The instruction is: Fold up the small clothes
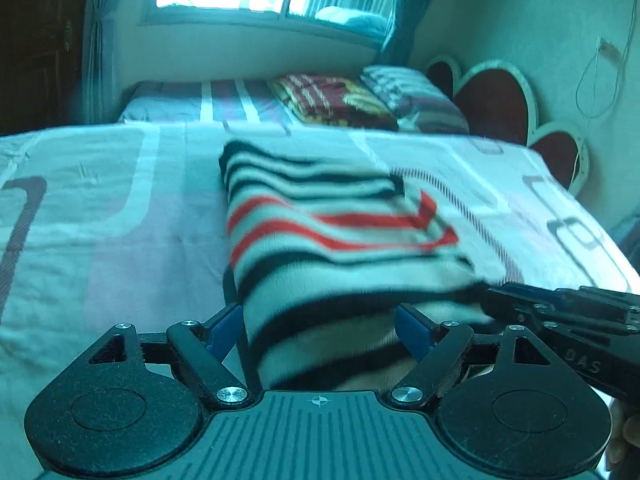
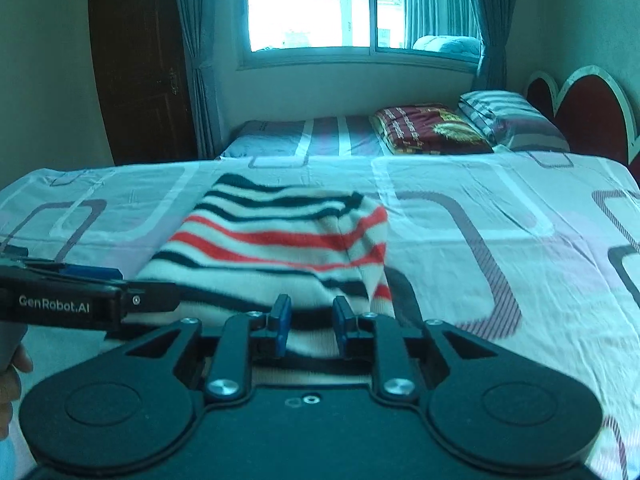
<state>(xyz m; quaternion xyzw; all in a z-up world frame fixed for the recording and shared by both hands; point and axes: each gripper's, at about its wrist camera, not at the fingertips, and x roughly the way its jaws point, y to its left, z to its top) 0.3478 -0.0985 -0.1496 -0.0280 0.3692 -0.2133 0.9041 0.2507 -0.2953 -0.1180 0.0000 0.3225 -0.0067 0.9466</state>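
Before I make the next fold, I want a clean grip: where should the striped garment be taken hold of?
Take the striped garment by its near hem, coming in low from the near side of the bed. That edge faces both grippers, and the cloth lies flat with its folded far end away.

— What do the tools look like?
— Both black plastic. The left gripper (image 1: pixel 320 322) has blue pads (image 1: pixel 224 330), round side discs, silver screws and a ribbed top with a crosshair mark.
— And the other?
— The right gripper (image 2: pixel 309 322) is the same build, blue pads (image 2: pixel 280 326) too. "GenRobot.AI" is printed white on the left one's side.
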